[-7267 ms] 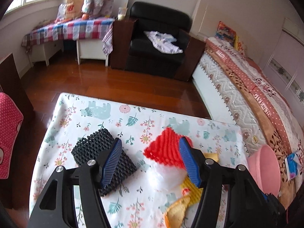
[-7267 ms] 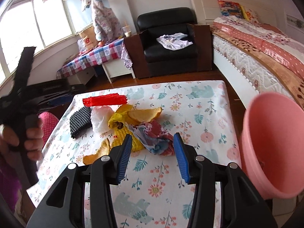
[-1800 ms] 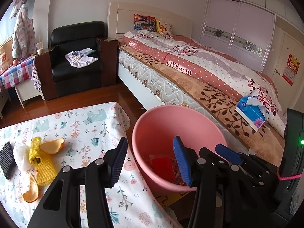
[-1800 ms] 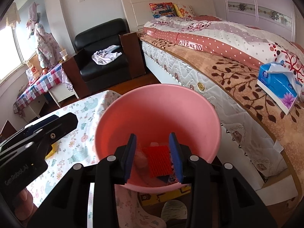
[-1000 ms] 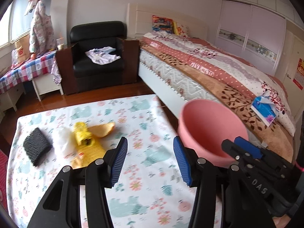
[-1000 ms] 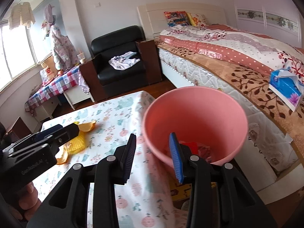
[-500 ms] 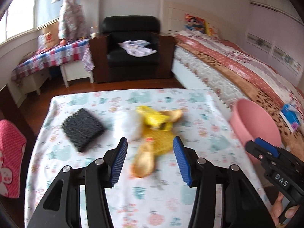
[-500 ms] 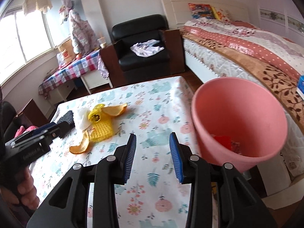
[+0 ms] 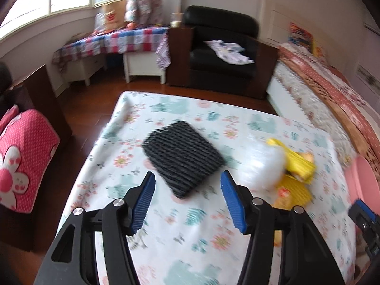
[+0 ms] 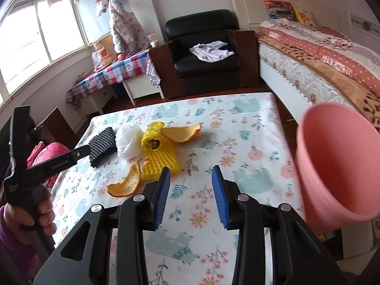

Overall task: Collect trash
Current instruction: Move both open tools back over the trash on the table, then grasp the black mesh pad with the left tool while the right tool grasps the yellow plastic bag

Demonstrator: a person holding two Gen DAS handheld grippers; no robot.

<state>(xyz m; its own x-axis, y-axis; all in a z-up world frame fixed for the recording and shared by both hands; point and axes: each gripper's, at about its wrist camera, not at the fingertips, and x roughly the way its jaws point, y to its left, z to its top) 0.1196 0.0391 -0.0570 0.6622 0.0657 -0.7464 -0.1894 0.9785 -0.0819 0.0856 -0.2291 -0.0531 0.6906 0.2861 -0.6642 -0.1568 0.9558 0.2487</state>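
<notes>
A black foam net (image 9: pixel 183 157) lies on the floral tablecloth (image 9: pixel 190 225). My left gripper (image 9: pixel 187 200) is open and empty, just in front of it. To its right lie a white wad (image 9: pixel 261 163) and yellow foam nets (image 9: pixel 298 163). In the right wrist view the black net (image 10: pixel 102 145), white wad (image 10: pixel 128 142), yellow nets (image 10: pixel 159 153) and two orange peels (image 10: pixel 180 133) lie mid-table. My right gripper (image 10: pixel 191 196) is open and empty, near the yellow net. The pink bin (image 10: pixel 337 166) stands off the table's right edge.
A black armchair (image 10: pixel 204 54) with clothes, a checked side table (image 10: pixel 114 71) and a bed (image 10: pixel 320 54) stand beyond the table. A red cushioned chair (image 9: pixel 21 161) is at the table's left. The left hand and its gripper body (image 10: pixel 35 173) show at the left.
My left gripper has swung left from the pile to face the black net, closer to it. My right gripper has moved left and back from the bin toward the trash pile.
</notes>
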